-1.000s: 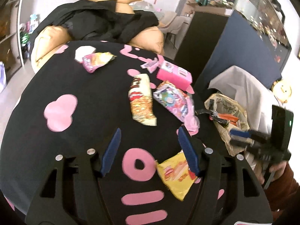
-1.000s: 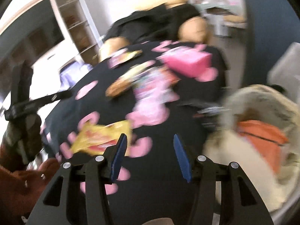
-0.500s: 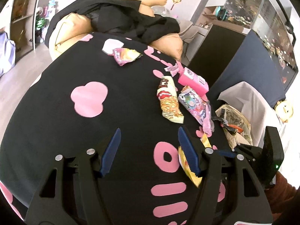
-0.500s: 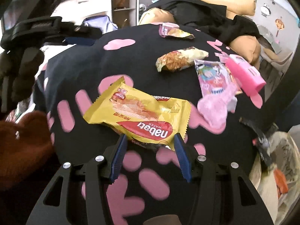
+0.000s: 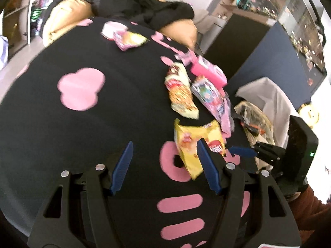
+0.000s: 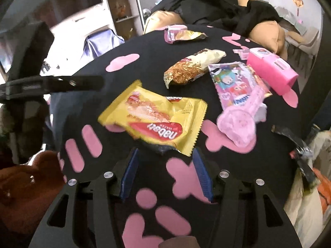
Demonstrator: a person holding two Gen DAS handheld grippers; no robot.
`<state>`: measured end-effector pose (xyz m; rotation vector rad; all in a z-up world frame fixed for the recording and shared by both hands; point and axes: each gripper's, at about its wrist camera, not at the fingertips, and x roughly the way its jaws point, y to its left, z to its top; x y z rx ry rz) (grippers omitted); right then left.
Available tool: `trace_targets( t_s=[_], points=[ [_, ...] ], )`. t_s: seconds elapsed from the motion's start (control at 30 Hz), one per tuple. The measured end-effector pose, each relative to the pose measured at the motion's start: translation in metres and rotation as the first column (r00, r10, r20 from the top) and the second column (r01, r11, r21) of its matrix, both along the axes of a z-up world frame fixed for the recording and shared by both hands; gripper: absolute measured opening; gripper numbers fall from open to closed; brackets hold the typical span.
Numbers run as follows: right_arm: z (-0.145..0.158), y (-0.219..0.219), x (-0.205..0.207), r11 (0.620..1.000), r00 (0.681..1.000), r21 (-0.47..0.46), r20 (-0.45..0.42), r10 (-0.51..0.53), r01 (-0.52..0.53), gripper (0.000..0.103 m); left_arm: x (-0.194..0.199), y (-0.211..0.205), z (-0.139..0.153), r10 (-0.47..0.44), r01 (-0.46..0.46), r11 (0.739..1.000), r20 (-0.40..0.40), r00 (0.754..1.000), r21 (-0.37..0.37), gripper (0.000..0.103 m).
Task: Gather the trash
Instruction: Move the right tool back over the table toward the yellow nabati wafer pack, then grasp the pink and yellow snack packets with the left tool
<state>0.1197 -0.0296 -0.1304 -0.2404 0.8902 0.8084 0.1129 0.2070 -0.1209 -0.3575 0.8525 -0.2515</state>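
A yellow wafer wrapper (image 6: 157, 119) lies on the black cloth with pink shapes (image 6: 144, 66). My right gripper (image 6: 165, 150) is right at the wrapper's near edge. Its jaws are opening, and the wrapper's near corner sits between the tips without being pinched. In the left wrist view the same wrapper (image 5: 186, 138) sits beside the right finger of my left gripper (image 5: 165, 142), which is open over bare cloth. Farther back lie a noodle snack packet (image 6: 192, 68), a pink cartoon packet (image 6: 233, 84), a pink box (image 6: 271, 68) and a small pink-yellow wrapper (image 6: 182, 35).
A trash bag (image 5: 254, 119) with wrappers inside hangs open off the cloth's right edge, also seen as the bag (image 6: 306, 186) at lower right. Black clothing on tan cushions (image 5: 132, 4) lies at the far end. A shelf unit (image 6: 122, 6) stands beyond.
My right gripper swung from over the trash bag to the yellow wrapper and closed in on its near edge. My left gripper sank a little toward the cloth.
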Motion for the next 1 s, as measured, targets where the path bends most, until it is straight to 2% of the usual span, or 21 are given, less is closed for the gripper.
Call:
trace_targets(
  t_s=[0.1,0.2,0.33,0.4,0.43,0.5,0.6,0.67,0.7,0.77,0.83,0.9,1.0],
  points=[
    [0.006,-0.016,-0.007,1.0,0.999,0.003,0.031,-0.026,0.026,0.051,0.006,-0.008,0.0,-0.019,0.019,1.0,0.007,1.0,0.021,0.061],
    [0.011,-0.03,-0.002,0.996,0.996,0.007,0.038,-0.084,0.083,0.051,0.024,-0.002,0.01,-0.01,0.007,0.999,0.068,0.998,0.04,0.061],
    [0.022,-0.04,0.013,0.988,0.986,0.032,0.073,-0.152,0.15,0.051,0.066,0.016,0.029,0.071,-0.096,0.988,0.193,0.979,0.124,0.061],
    [0.029,-0.041,0.022,0.982,0.975,0.037,0.119,-0.187,0.184,0.051,0.1,0.027,0.032,0.114,-0.149,0.976,0.208,0.971,0.16,0.061],
    [0.033,-0.042,0.03,0.975,0.963,0.036,0.154,-0.223,0.22,0.051,0.116,0.031,0.031,0.136,-0.172,0.97,0.202,0.97,0.17,0.061],
    [0.039,-0.046,0.046,0.963,0.949,0.052,0.163,-0.269,0.264,0.051,0.152,0.042,0.023,0.183,-0.208,0.965,0.158,0.97,0.16,0.061],
    [0.042,-0.058,0.074,0.948,0.945,0.106,0.102,-0.31,0.299,0.051,0.195,0.054,0.006,0.264,-0.273,0.952,0.082,0.961,0.14,0.061],
    [0.04,-0.065,0.092,0.935,0.935,0.107,0.075,-0.346,0.337,0.051,0.217,0.061,-0.004,0.297,-0.298,0.943,0.028,0.954,0.146,0.059],
    [0.038,-0.066,0.095,0.932,0.932,0.099,0.072,-0.356,0.348,0.051,0.226,0.065,-0.009,0.31,-0.308,0.944,0.006,0.951,0.117,0.059],
    [0.035,-0.067,0.106,0.929,0.928,0.075,0.067,-0.367,0.362,0.051,0.233,0.067,-0.007,0.319,-0.319,0.943,0.02,0.948,0.096,0.058],
    [0.03,-0.066,0.114,0.928,0.927,0.059,0.053,-0.371,0.368,0.051,0.243,0.065,-0.009,0.291,-0.29,0.952,0.01,0.957,0.093,0.048],
    [0.024,-0.066,0.119,0.924,0.924,0.049,0.027,-0.38,0.379,0.051,0.25,0.063,-0.013,0.288,-0.285,0.952,-0.012,0.957,0.114,0.02],
    [0.019,-0.066,0.124,0.916,0.917,0.048,0.004,-0.398,0.398,0.051,0.239,0.063,-0.007,0.276,-0.276,0.956,0.006,0.961,0.097,0.008]
  ],
)
